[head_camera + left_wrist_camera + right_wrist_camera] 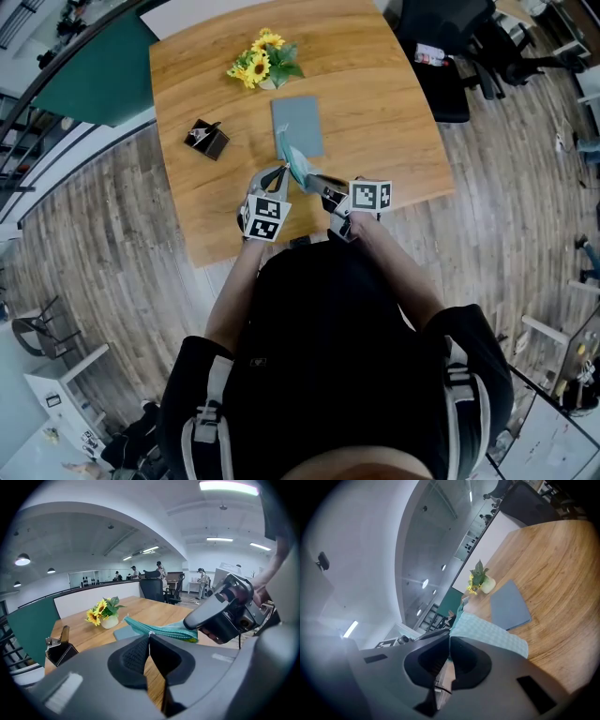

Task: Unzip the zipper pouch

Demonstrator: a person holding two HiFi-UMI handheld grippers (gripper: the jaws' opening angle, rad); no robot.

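A teal zipper pouch [296, 165] hangs in the air over the near part of the wooden table [375, 122], held between both grippers. My left gripper [284, 174] is shut, pinching a small pale pull at the pouch's zipper edge [157, 629]; in the left gripper view its jaws [149, 636] meet right under the zipper. My right gripper [315, 181] is shut on the pouch's near end, and the checked teal fabric [487, 632] spreads out past its closed jaws [449, 637]. The right gripper's body [225, 611] shows at the pouch's right end.
A flat grey mat [297, 125] lies on the table under and beyond the pouch. A small pot of sunflowers [262, 64] stands at the far side, and a black box [206, 139] to the left. Office chairs [450, 56] stand to the right of the table.
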